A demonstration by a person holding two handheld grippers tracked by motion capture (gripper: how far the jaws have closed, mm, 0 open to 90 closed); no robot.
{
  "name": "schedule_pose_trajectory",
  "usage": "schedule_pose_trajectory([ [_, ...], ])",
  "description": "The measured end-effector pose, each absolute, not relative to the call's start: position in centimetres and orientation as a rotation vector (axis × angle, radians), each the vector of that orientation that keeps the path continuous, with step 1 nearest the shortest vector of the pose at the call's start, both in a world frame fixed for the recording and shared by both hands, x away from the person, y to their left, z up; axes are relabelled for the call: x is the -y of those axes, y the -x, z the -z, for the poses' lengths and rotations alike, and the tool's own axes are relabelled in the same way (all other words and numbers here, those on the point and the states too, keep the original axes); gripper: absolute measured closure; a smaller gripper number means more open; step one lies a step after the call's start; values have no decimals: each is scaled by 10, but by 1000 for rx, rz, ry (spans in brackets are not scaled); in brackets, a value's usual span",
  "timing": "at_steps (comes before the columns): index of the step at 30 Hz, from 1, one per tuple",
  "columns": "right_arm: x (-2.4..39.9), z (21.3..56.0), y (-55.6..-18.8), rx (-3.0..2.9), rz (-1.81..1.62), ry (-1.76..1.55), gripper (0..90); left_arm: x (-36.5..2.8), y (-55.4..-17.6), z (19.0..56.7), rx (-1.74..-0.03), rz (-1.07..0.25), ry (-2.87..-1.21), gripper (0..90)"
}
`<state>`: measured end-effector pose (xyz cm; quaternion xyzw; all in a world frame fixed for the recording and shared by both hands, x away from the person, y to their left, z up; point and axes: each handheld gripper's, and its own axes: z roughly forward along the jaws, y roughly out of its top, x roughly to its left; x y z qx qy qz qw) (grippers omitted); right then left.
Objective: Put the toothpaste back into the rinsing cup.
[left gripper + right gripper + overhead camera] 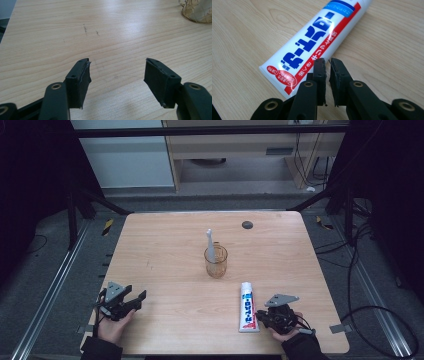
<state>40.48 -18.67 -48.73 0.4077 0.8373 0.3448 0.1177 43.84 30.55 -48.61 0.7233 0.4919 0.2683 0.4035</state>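
Note:
A white toothpaste tube [247, 307] with red and blue print lies flat on the wooden table [160, 245] near the front right. In the right gripper view the tube [317, 42] runs slantwise just beyond my jaws. My right gripper [260, 316] [327, 62] sits right beside the tube's lower end, shut with nothing between its pads. An amber glass cup [215, 262] [197, 11] stands at mid-table with a white toothbrush [210, 245] upright in it. At the front left my left gripper [136, 301] [117, 72] rests open over bare wood.
A small dark round disc [247, 224] lies near the table's far edge. Cables [365, 285] trail over the floor to the right of the table. Metal rails run along both sides.

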Motion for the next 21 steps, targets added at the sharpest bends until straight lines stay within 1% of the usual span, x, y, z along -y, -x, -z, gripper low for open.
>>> schedule_pose_trajectory([
  [21, 162, 488, -413, -2472, -1081, -1150, 816, -305, -441, 488, -1253, -677, -1830, 355],
])
